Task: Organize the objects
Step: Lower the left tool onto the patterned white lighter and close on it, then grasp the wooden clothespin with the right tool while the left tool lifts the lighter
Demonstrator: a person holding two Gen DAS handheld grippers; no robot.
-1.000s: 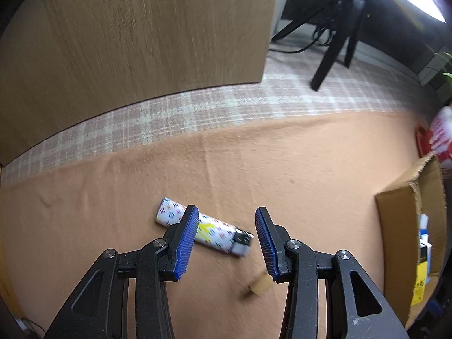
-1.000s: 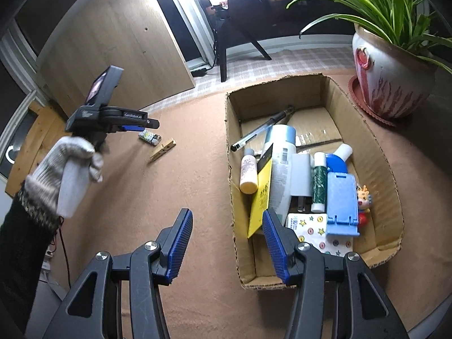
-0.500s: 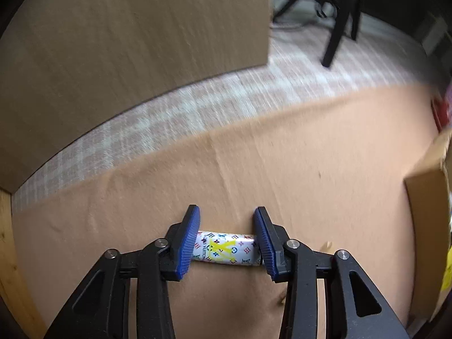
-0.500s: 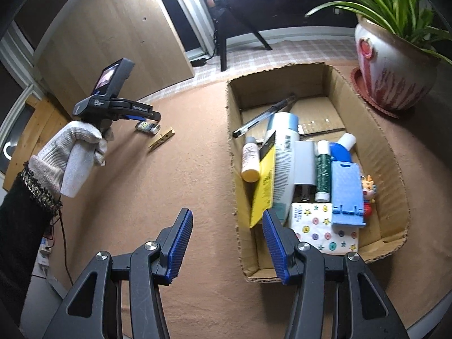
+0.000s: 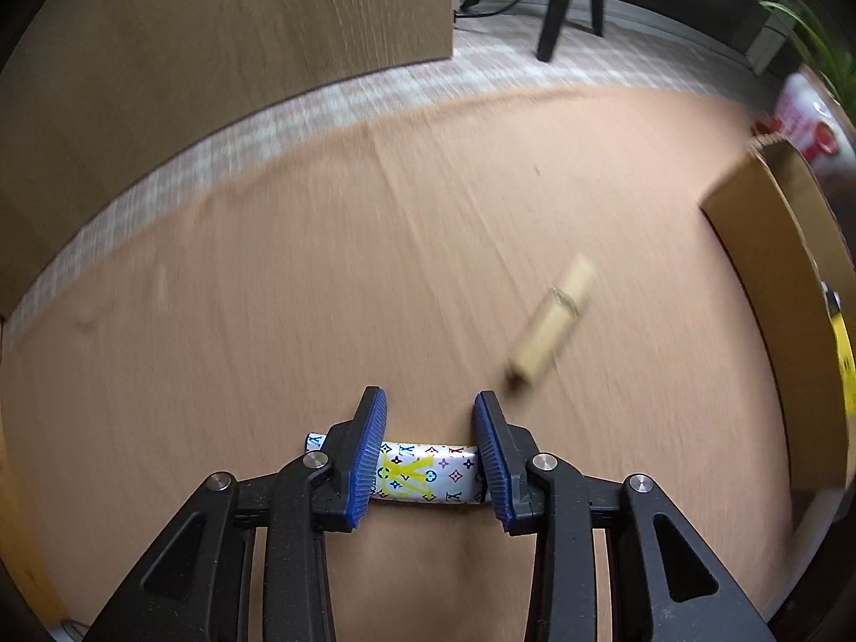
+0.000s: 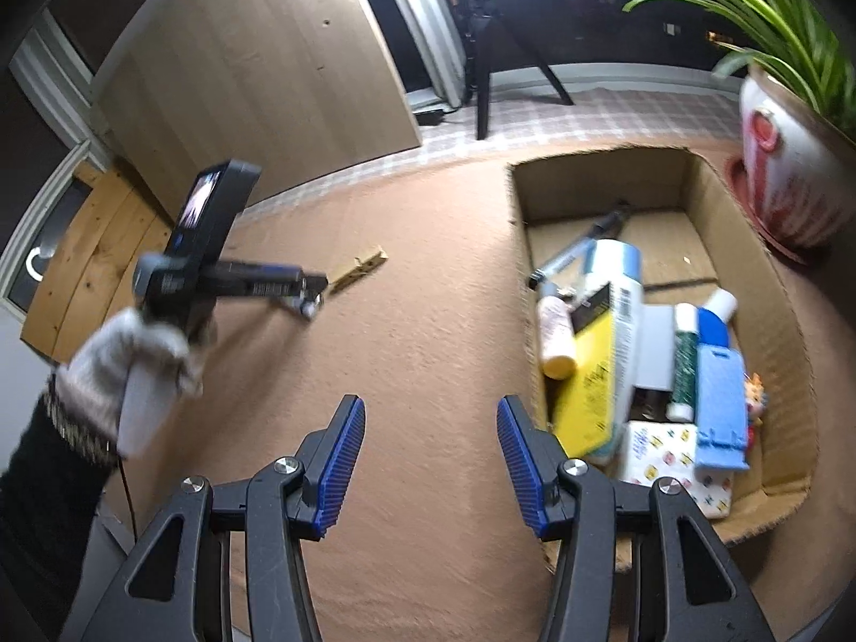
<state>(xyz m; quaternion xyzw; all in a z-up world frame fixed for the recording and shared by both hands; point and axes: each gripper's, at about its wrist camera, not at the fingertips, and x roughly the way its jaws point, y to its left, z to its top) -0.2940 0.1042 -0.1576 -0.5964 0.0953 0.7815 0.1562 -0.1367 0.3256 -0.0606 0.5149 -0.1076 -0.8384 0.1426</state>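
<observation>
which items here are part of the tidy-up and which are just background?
Job: lighter between the left gripper jaws, which have just been closing; wooden clothespin on the cloth; cardboard box of sorted items.

Background: potted plant; wooden panel; tripod.

We're in a home here, a lived-in room. A salmon-brown cloth (image 6: 428, 374) covers the bench, with a pale checked underlayer (image 6: 588, 112) peeking out at twelve o'clock. At two o'clock, a green spider plant (image 6: 770, 43) in a white-and-red ceramic pot (image 6: 786, 171). At three o'clock, an open brown cardboard box (image 6: 770, 289) full of household bits. At eleven o'clock a light wood-grain panel (image 6: 257, 85), and behind it a black tripod (image 6: 497, 53) under a bright lamp: a home recording corner.
</observation>
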